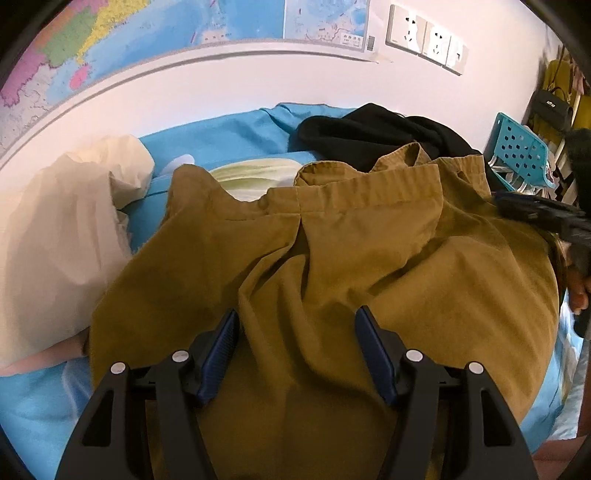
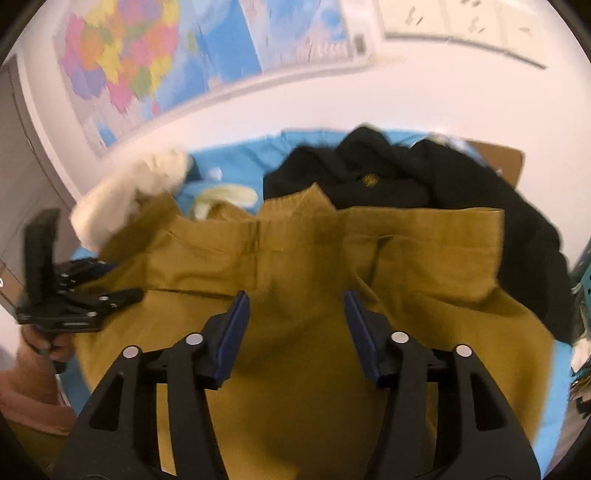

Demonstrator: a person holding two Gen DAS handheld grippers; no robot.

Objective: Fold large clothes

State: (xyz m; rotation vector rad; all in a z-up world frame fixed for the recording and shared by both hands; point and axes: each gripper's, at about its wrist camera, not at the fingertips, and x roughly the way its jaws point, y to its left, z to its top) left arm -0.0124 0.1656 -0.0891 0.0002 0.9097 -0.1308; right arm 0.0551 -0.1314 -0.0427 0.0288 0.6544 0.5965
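Left wrist view: mustard garment (image 1: 332, 258) spread on the blue sheet (image 1: 229, 136).
Both tools are released, left gripper (image 1: 295, 354) and right gripper (image 2: 295, 332) above its middle, gripping nothing, likely freed to regrip; black clothes (image 1: 369, 129) lie at 12 o'clock.

Matt woven mustard garment (image 1: 332, 258) cloth lies creased on smooth blue sheet (image 1: 229, 136); glossy paper map (image 1: 147, 26) behind.

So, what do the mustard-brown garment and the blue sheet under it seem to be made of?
The mustard-brown garment looks like woven cotton or a cotton blend, matte: fine ribbed lines show on its hem band, and it lies in soft, rounded creases. The blue sheet looks like thin, smooth woven fabric, perhaps cotton or polyester, with a faint sheen. The fibre itself cannot be told.
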